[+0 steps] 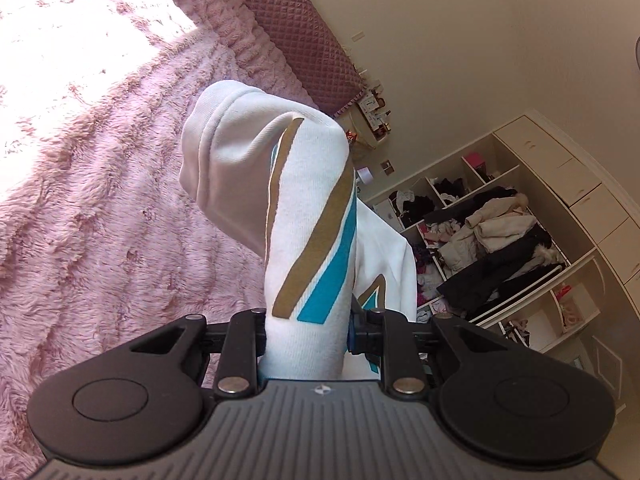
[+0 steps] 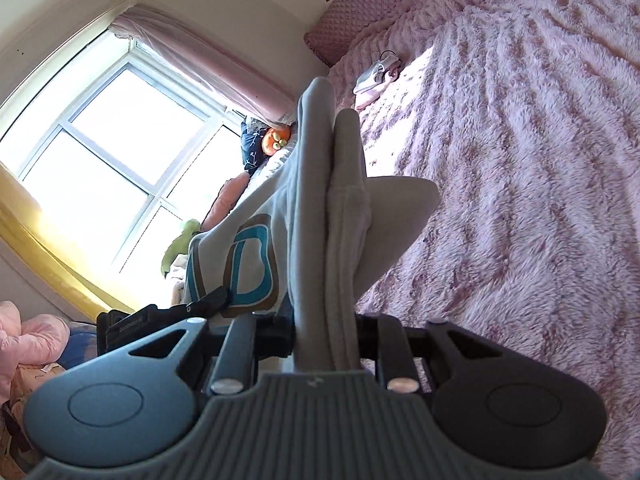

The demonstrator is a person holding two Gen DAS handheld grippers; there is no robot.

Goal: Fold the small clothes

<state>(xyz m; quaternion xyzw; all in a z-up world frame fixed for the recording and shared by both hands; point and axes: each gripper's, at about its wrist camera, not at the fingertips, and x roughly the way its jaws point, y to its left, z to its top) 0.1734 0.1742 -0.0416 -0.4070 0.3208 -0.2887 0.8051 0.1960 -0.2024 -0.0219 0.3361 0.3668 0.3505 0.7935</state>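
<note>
The left gripper (image 1: 306, 336) is clamped on a bunched edge of the white top (image 1: 308, 216), and the right gripper (image 2: 325, 336) pinches another edge of it (image 2: 320, 200). The top hangs between them above the pink bed (image 1: 100, 200). This looks like the lift-and-spread step; next, pull it taut and lay it flat on the bed.

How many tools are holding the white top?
2. The left tool clamps a bunched part of the white top with gold and teal stripes. The right tool clamps folded layers of it, above the pink furry blanket.
</note>
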